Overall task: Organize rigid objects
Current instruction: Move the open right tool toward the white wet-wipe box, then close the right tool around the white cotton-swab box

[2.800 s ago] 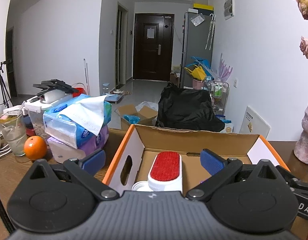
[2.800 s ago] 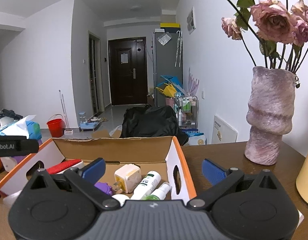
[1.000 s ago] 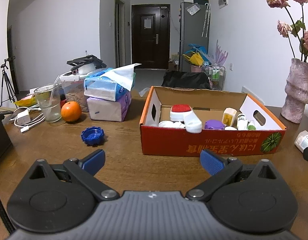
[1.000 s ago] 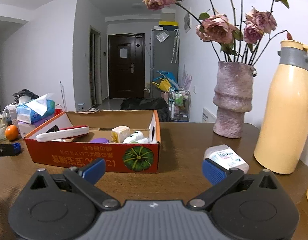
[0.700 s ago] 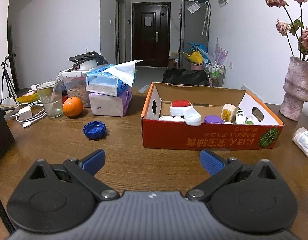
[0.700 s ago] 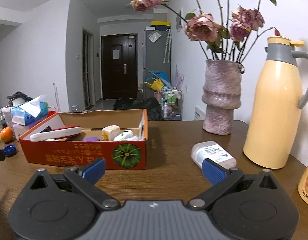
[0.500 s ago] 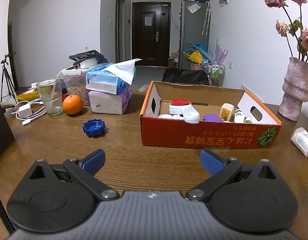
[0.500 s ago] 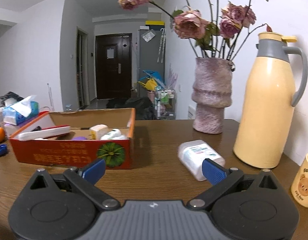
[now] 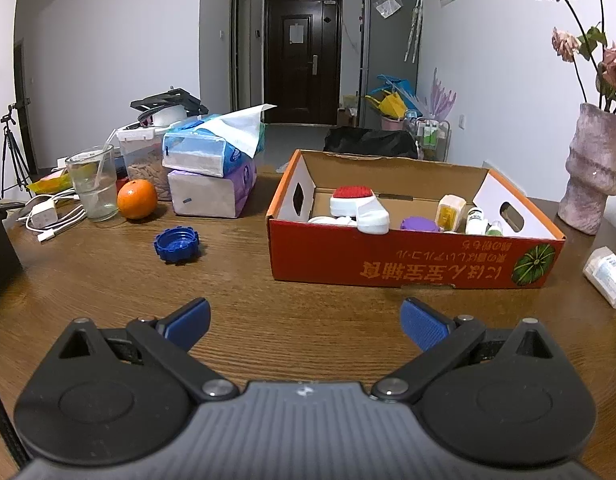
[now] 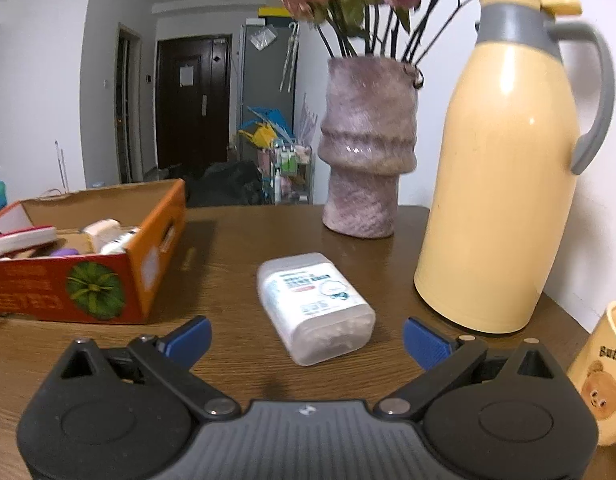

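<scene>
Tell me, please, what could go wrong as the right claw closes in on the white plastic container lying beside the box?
1. The white plastic container lies at an angle between the fingers of the open right claw, so closing now may twist it or squeeze it out.
2. The yellow thermos stands close on the right; a wide swing could knock it.
3. The bear mug sits by the right finger and could be bumped.

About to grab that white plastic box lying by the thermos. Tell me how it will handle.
The white plastic box looks rigid, so it should hold shape under the right gripper. It lies on a flat side, so rolling seems unlikely. Its glossy, rounded walls may slip between the fingers; weight is hard to judge.
</scene>
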`<state>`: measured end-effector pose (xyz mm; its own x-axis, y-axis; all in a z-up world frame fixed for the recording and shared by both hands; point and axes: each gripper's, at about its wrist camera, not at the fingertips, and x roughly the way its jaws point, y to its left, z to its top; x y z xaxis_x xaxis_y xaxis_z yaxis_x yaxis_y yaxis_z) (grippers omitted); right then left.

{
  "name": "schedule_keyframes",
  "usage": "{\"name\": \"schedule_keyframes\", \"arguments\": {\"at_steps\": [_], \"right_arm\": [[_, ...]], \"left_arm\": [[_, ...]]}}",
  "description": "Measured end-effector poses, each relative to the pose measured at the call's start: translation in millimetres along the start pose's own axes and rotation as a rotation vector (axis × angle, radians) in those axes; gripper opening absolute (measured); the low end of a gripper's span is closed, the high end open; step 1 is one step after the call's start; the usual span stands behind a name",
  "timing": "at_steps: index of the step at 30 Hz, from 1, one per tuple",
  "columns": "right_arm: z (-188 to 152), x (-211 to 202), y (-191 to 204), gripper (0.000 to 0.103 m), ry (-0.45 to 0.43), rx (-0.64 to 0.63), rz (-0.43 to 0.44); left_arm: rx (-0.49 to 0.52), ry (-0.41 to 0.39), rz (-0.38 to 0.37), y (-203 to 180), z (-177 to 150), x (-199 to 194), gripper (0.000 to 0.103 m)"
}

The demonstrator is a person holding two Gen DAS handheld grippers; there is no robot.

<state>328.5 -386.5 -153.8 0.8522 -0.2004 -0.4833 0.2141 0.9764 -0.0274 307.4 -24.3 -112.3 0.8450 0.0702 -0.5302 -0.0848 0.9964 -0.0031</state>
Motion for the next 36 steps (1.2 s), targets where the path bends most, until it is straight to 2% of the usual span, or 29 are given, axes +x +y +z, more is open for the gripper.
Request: {"name": "schedule_keyframes", "arguments": {"at_steps": [10, 18, 20, 23, 24, 25, 31, 36], "right_arm": [[11, 46, -6, 0.098, 0.045, -0.022, -0.011], [16, 74, -7, 0.094, 0.105, -0.023, -0.001], [17, 81, -9, 0.092, 0.122, -0.012, 0.015], [20, 91, -13, 0.076, 0.154, 0.018, 0.052], [20, 94, -14, 0.067, 0.163, 0.028, 0.057], [20, 95, -15, 0.064, 0.166, 0.032, 0.06], [18, 91, -12, 0.063, 0.153, 0.018, 0.035], [19, 81, -12, 0.063, 0.102, 0.028, 0.021]], "left_arm": [[-0.058, 0.005, 0.048, 21, 10, 8, 0.103], [-0.063, 0.002, 0.079, 31, 18, 15, 0.103], [-0.066, 0.009, 0.085, 34, 19, 18, 0.103], [-0.078, 0.017, 0.093, 40, 20, 22, 0.103], [-0.081, 0.019, 0.097, 42, 20, 24, 0.103], [-0.083, 0.02, 0.103, 44, 20, 25, 0.103], [-0.1, 0.019, 0.138, 60, 22, 33, 0.103], [-0.115, 0.027, 0.176, 76, 24, 43, 0.103]]}}
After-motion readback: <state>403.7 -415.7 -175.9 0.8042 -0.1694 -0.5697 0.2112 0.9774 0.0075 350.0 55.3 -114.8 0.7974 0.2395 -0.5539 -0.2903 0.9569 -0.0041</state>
